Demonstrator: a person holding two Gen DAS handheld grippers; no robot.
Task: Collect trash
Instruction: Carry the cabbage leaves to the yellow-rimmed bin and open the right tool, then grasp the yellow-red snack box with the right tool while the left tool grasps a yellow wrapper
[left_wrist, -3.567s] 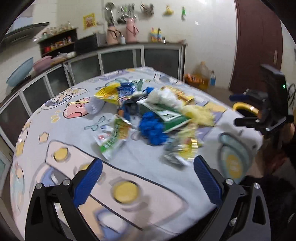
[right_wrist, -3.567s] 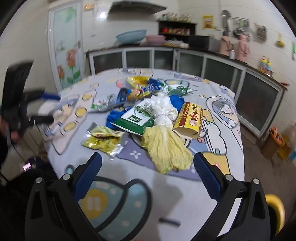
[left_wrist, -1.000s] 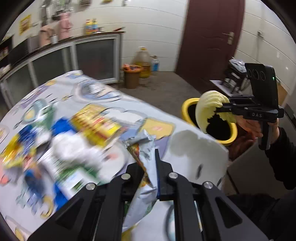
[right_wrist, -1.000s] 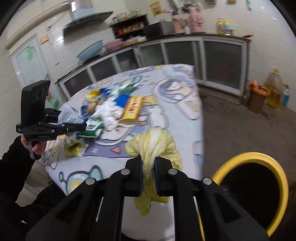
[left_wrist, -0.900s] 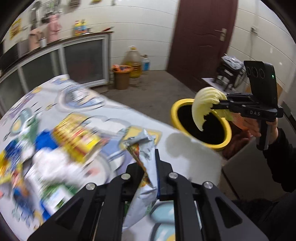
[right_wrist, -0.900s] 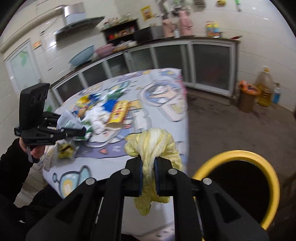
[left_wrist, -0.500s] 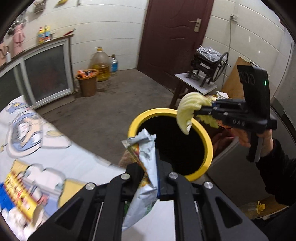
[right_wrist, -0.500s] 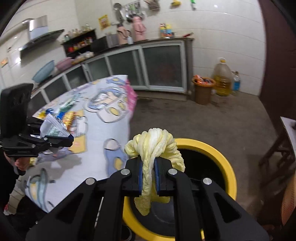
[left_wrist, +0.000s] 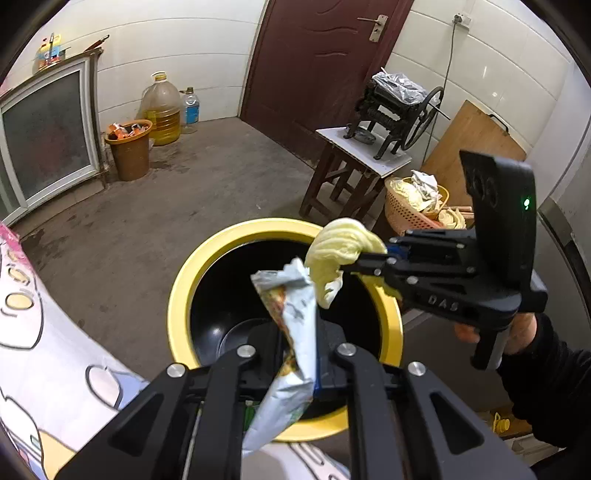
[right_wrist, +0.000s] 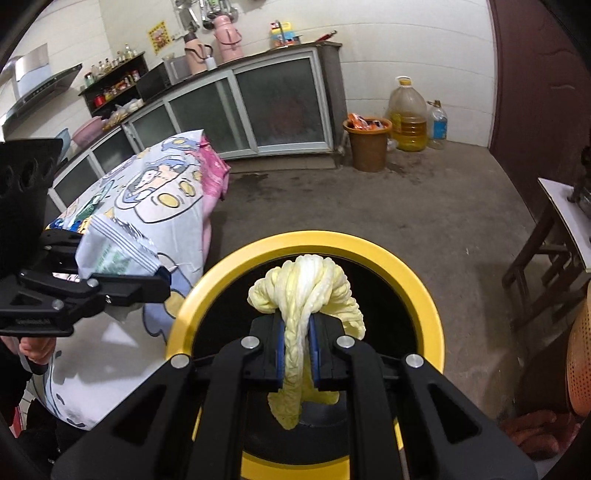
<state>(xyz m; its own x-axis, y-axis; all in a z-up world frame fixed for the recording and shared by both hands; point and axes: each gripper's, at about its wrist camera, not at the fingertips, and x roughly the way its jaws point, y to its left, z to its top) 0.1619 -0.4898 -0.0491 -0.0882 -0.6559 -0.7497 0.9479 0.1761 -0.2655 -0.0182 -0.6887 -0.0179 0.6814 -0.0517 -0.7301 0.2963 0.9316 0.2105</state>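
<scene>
A yellow-rimmed black bin (left_wrist: 177, 295) stands on the floor beside the table (left_wrist: 44, 354). Over its mouth my left gripper (left_wrist: 297, 354) holds a silvery snack wrapper (left_wrist: 291, 295) upright; its jaws are opening, with the wrapper still pinched between them. My right gripper (right_wrist: 297, 343) is shut on a limp yellow cabbage leaf (right_wrist: 306, 284), which hangs above the inside of the bin (right_wrist: 424, 295). In the left wrist view the right gripper (left_wrist: 365, 258) and its leaf (left_wrist: 340, 243) hover over the bin's far rim. The right wrist view has the left gripper (right_wrist: 162, 277) with the wrapper (right_wrist: 114, 251) at the bin's left edge.
The table with its cartoon cloth (right_wrist: 159, 199) stands left of the bin. A brown waste bucket (left_wrist: 129, 147) and an oil jug (left_wrist: 160, 110) stand by the cabinets. A wooden stool with a hand-crank machine (left_wrist: 362, 155) and an orange basket (left_wrist: 413, 206) are behind the bin.
Both grippers have swung from the table to over the yellow bin and dropped lower, each carrying its item. The left gripper's jaws stand slightly wider apart.
</scene>
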